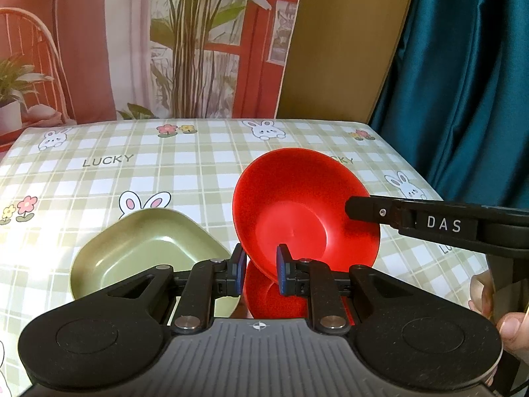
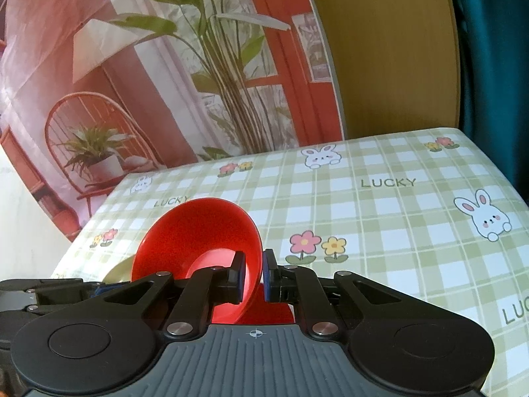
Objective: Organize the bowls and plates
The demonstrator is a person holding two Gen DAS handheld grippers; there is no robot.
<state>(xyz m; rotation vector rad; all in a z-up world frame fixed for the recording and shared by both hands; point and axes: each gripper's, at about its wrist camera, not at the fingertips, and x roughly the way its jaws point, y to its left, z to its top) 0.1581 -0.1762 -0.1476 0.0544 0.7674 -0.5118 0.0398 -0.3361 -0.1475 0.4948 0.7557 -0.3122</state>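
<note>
A red bowl (image 1: 297, 211) hangs tilted above the checked tablecloth, its hollow facing me. My left gripper (image 1: 261, 264) is shut on its near rim. My right gripper (image 1: 353, 208) comes in from the right and clamps the bowl's right rim. In the right wrist view the red bowl (image 2: 198, 241) tips to the left, and my right gripper (image 2: 254, 274) has the bowl's wall pinched between its blue pads. More red shows below the fingers; I cannot tell whether it is the bowl's underside. A green squarish dish (image 1: 142, 248) sits on the table left of the bowl.
The table (image 1: 198, 172) carries a green plaid cloth with rabbits and "LUCKY" print. Its far edge meets a printed backdrop, a tan panel and a teal curtain (image 1: 463, 82). A person's hand (image 1: 509, 327) holds the right gripper at the right edge.
</note>
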